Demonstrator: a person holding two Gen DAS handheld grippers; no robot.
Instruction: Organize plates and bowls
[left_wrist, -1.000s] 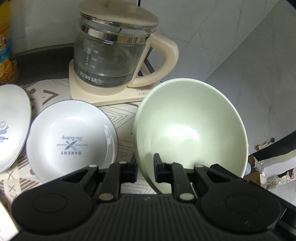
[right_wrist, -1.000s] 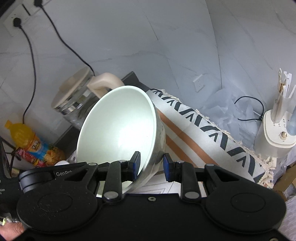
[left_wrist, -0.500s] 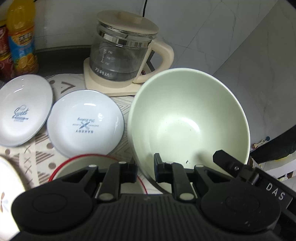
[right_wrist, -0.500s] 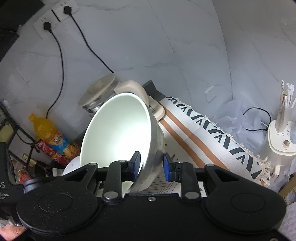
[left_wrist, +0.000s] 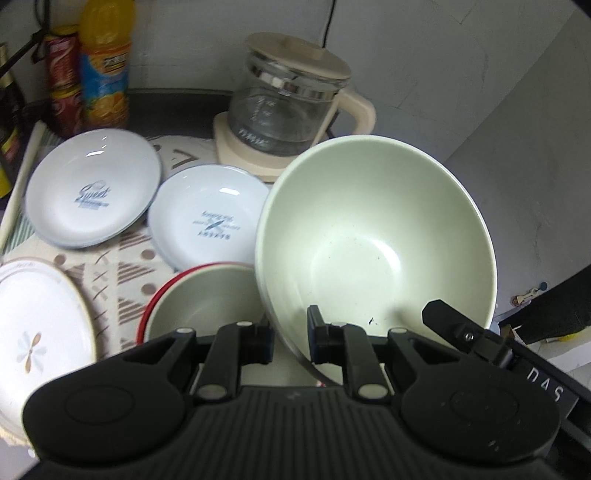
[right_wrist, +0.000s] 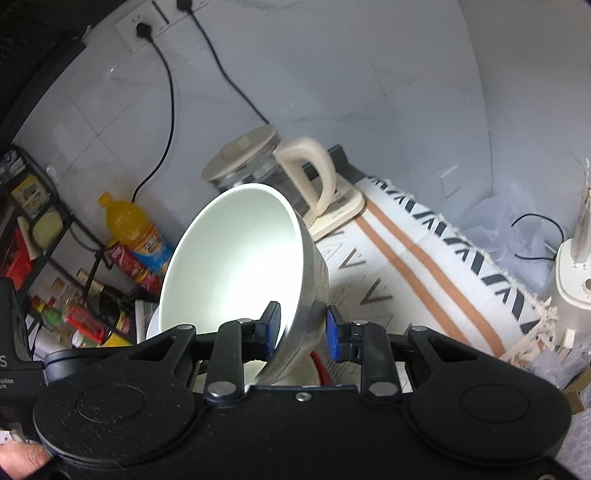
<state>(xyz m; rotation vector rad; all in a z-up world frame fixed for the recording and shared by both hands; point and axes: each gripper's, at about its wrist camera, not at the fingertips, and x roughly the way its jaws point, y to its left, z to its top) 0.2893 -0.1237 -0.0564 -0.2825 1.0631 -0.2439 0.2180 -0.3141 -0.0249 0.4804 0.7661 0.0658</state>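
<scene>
Together, both grippers pinch the green bowl's (left_wrist: 373, 236) rim, left gripper (left_wrist: 290, 339) and right gripper (right_wrist: 302, 330) fingers straddling it, tilted.

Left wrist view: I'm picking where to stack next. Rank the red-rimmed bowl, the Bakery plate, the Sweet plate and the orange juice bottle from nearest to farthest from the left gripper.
1. red-rimmed bowl, just left of the left gripper.
2. Bakery plate, behind that bowl.
3. Sweet plate, farther left.
4. orange juice bottle, at the back wall.
</scene>
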